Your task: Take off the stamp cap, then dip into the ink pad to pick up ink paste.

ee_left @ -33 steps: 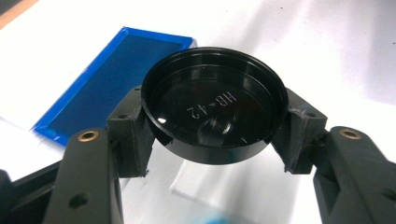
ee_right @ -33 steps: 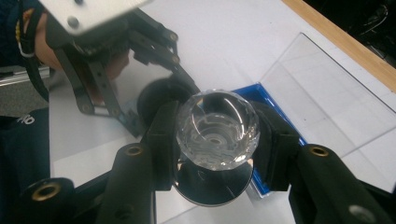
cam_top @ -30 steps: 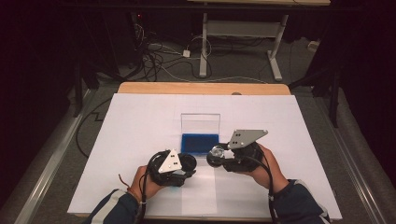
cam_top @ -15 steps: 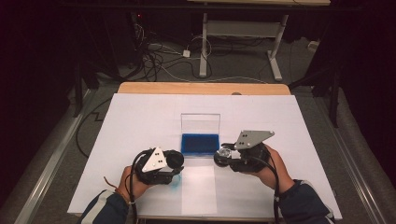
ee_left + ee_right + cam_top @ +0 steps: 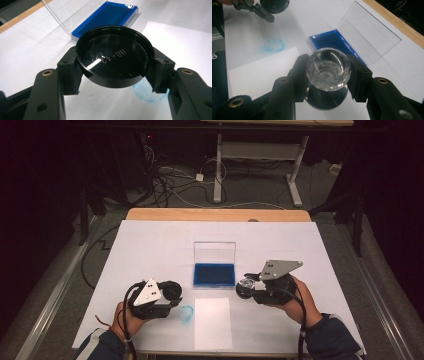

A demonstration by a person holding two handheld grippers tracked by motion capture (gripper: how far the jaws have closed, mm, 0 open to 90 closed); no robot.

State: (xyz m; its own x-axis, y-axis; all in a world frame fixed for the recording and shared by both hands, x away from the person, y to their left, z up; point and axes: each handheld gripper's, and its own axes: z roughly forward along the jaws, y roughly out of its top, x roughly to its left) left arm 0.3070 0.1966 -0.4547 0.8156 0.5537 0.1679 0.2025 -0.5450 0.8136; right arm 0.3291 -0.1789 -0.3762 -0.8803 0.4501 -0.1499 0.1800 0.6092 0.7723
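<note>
Left gripper (image 5: 113,82) — clamped on a round black cap (image 5: 114,60), held by its rim between both jaws; embossed lettering inside is seen in the left gripper view but is only partly legible, a glare streak crossing it. From the high view the cap (image 5: 171,291) is a dark disc, its inside hidden.

Right gripper (image 5: 328,80) — closed on a faceted clear stamp (image 5: 329,69) with a mirrored base; in the high view it is a small glint (image 5: 246,284).

Blue ink pad (image 5: 106,17) lies ahead of both grippers, clear lid (image 5: 368,32) raised. A faint blue ring print (image 5: 274,45) is seen just beyond the left jaws, partly hidden in the left gripper view, beside a white sheet (image 5: 212,322).
</note>
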